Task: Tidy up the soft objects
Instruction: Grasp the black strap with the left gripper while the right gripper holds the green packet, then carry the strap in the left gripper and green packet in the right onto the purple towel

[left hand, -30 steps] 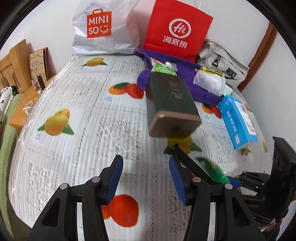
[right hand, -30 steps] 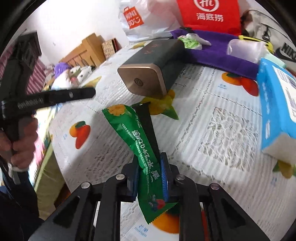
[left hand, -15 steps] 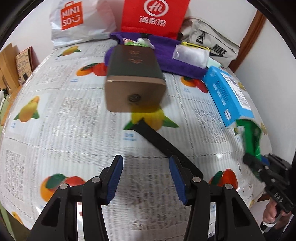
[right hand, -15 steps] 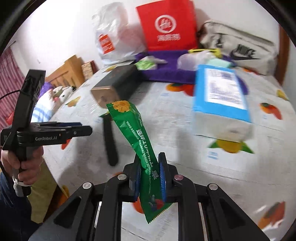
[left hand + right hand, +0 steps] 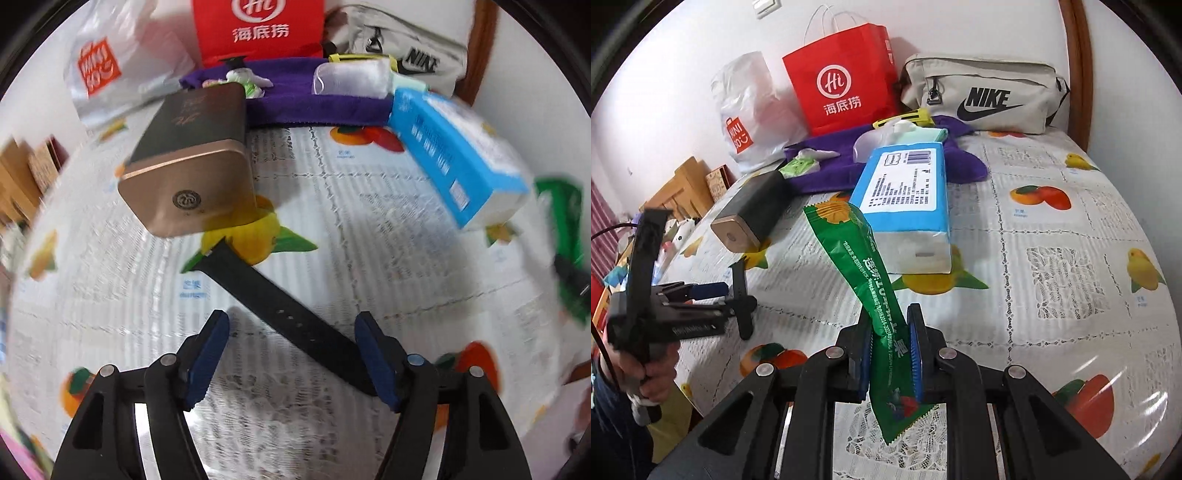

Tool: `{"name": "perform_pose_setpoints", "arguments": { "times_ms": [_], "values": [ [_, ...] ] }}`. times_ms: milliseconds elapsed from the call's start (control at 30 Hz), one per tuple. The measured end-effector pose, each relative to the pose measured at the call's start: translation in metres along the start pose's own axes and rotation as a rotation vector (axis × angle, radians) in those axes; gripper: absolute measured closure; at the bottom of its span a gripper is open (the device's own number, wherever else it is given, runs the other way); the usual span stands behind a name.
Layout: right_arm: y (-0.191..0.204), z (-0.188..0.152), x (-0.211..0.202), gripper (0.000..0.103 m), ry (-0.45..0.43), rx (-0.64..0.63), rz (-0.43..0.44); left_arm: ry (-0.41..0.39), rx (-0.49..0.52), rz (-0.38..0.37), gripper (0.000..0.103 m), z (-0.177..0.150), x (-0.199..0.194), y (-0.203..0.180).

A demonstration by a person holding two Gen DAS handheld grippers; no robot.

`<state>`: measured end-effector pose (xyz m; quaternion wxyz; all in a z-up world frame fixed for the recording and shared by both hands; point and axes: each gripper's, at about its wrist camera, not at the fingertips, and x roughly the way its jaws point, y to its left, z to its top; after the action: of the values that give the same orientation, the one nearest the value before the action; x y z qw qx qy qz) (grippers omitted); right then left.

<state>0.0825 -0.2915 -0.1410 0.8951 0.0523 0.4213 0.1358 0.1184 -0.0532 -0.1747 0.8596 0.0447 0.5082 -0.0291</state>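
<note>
My right gripper [image 5: 891, 354] is shut on a green snack packet [image 5: 864, 280] and holds it upright above the fruit-print tablecloth [image 5: 1052, 266]. The packet also shows at the right edge of the left wrist view [image 5: 563, 221]. My left gripper [image 5: 291, 354] is open, its blue pads on either side of a black strap [image 5: 280, 310] that lies flat on the cloth. The left gripper shows in the right wrist view [image 5: 701, 295] over the strap [image 5: 740, 295]. A purple cloth [image 5: 827, 173] lies at the back with small soft packs on it.
A gold-ended dark tin [image 5: 192, 162] lies behind the strap. A blue tissue pack [image 5: 905, 206] lies mid-table. A red paper bag [image 5: 842, 77], a white Miniso bag [image 5: 750, 110] and a grey Nike pouch [image 5: 982, 92] stand along the back wall. Wooden furniture [image 5: 683, 188] is at left.
My left gripper has moved forward and down so the black strap now lies between its open pads. My right gripper has carried the green packet to the right, away from the strap.
</note>
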Motion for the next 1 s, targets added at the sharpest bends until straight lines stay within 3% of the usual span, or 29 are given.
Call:
{"name": "perform_pose_setpoints", "arguments": {
  "times_ms": [333,500,533,567,667,1000],
  "values": [
    [0.006,-0.007,-0.005,0.086,-0.017,0.001,0.031,0.025,-0.094,0.034,0.032,-0.021,-0.011,0.052],
    [0.009,-0.008,-0.003,0.086,-0.011,0.001,0.042,-0.010,-0.084,0.020,0.035,-0.015,-0.006,0.050],
    [0.009,-0.009,-0.002,0.086,-0.010,0.002,0.043,-0.021,-0.078,0.018,0.042,-0.013,-0.005,0.048],
    [0.009,-0.009,-0.002,0.086,-0.009,0.004,0.044,-0.039,-0.068,0.016,0.060,-0.011,-0.006,0.045],
    [0.008,-0.011,-0.002,0.086,-0.006,0.009,0.042,-0.072,-0.034,0.004,0.082,-0.008,-0.006,0.037],
    [0.003,-0.012,0.009,0.086,0.019,0.032,0.034,-0.110,-0.044,-0.021,0.078,-0.003,-0.001,0.040]
  ]
}}
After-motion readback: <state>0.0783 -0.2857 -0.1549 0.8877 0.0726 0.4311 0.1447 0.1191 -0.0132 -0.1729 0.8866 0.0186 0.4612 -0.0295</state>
